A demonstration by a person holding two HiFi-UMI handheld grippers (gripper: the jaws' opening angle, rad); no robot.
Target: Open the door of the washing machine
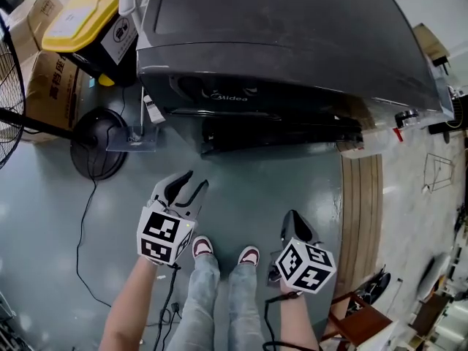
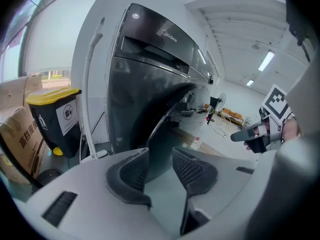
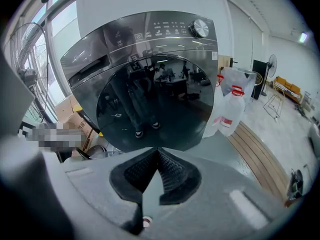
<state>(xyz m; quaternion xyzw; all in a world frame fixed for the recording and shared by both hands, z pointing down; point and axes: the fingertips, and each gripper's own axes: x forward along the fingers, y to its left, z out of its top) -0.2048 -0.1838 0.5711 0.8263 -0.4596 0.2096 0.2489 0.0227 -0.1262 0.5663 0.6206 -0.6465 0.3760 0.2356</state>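
Observation:
A dark grey front-loading washing machine stands ahead of me, its round glossy door facing me. In the left gripper view the door seems to stand a little off the body along one edge. My left gripper hovers in front of the door's left part, open, with nothing between its pads. My right gripper hangs lower and to the right, clear of the machine, its jaws shut and empty. The right gripper view looks straight at the door.
A black bin with a yellow lid and cardboard boxes stand left of the machine. A fan's round base and its cable lie on the floor. Wooden planks run along the right, with a white plastic bag by the machine.

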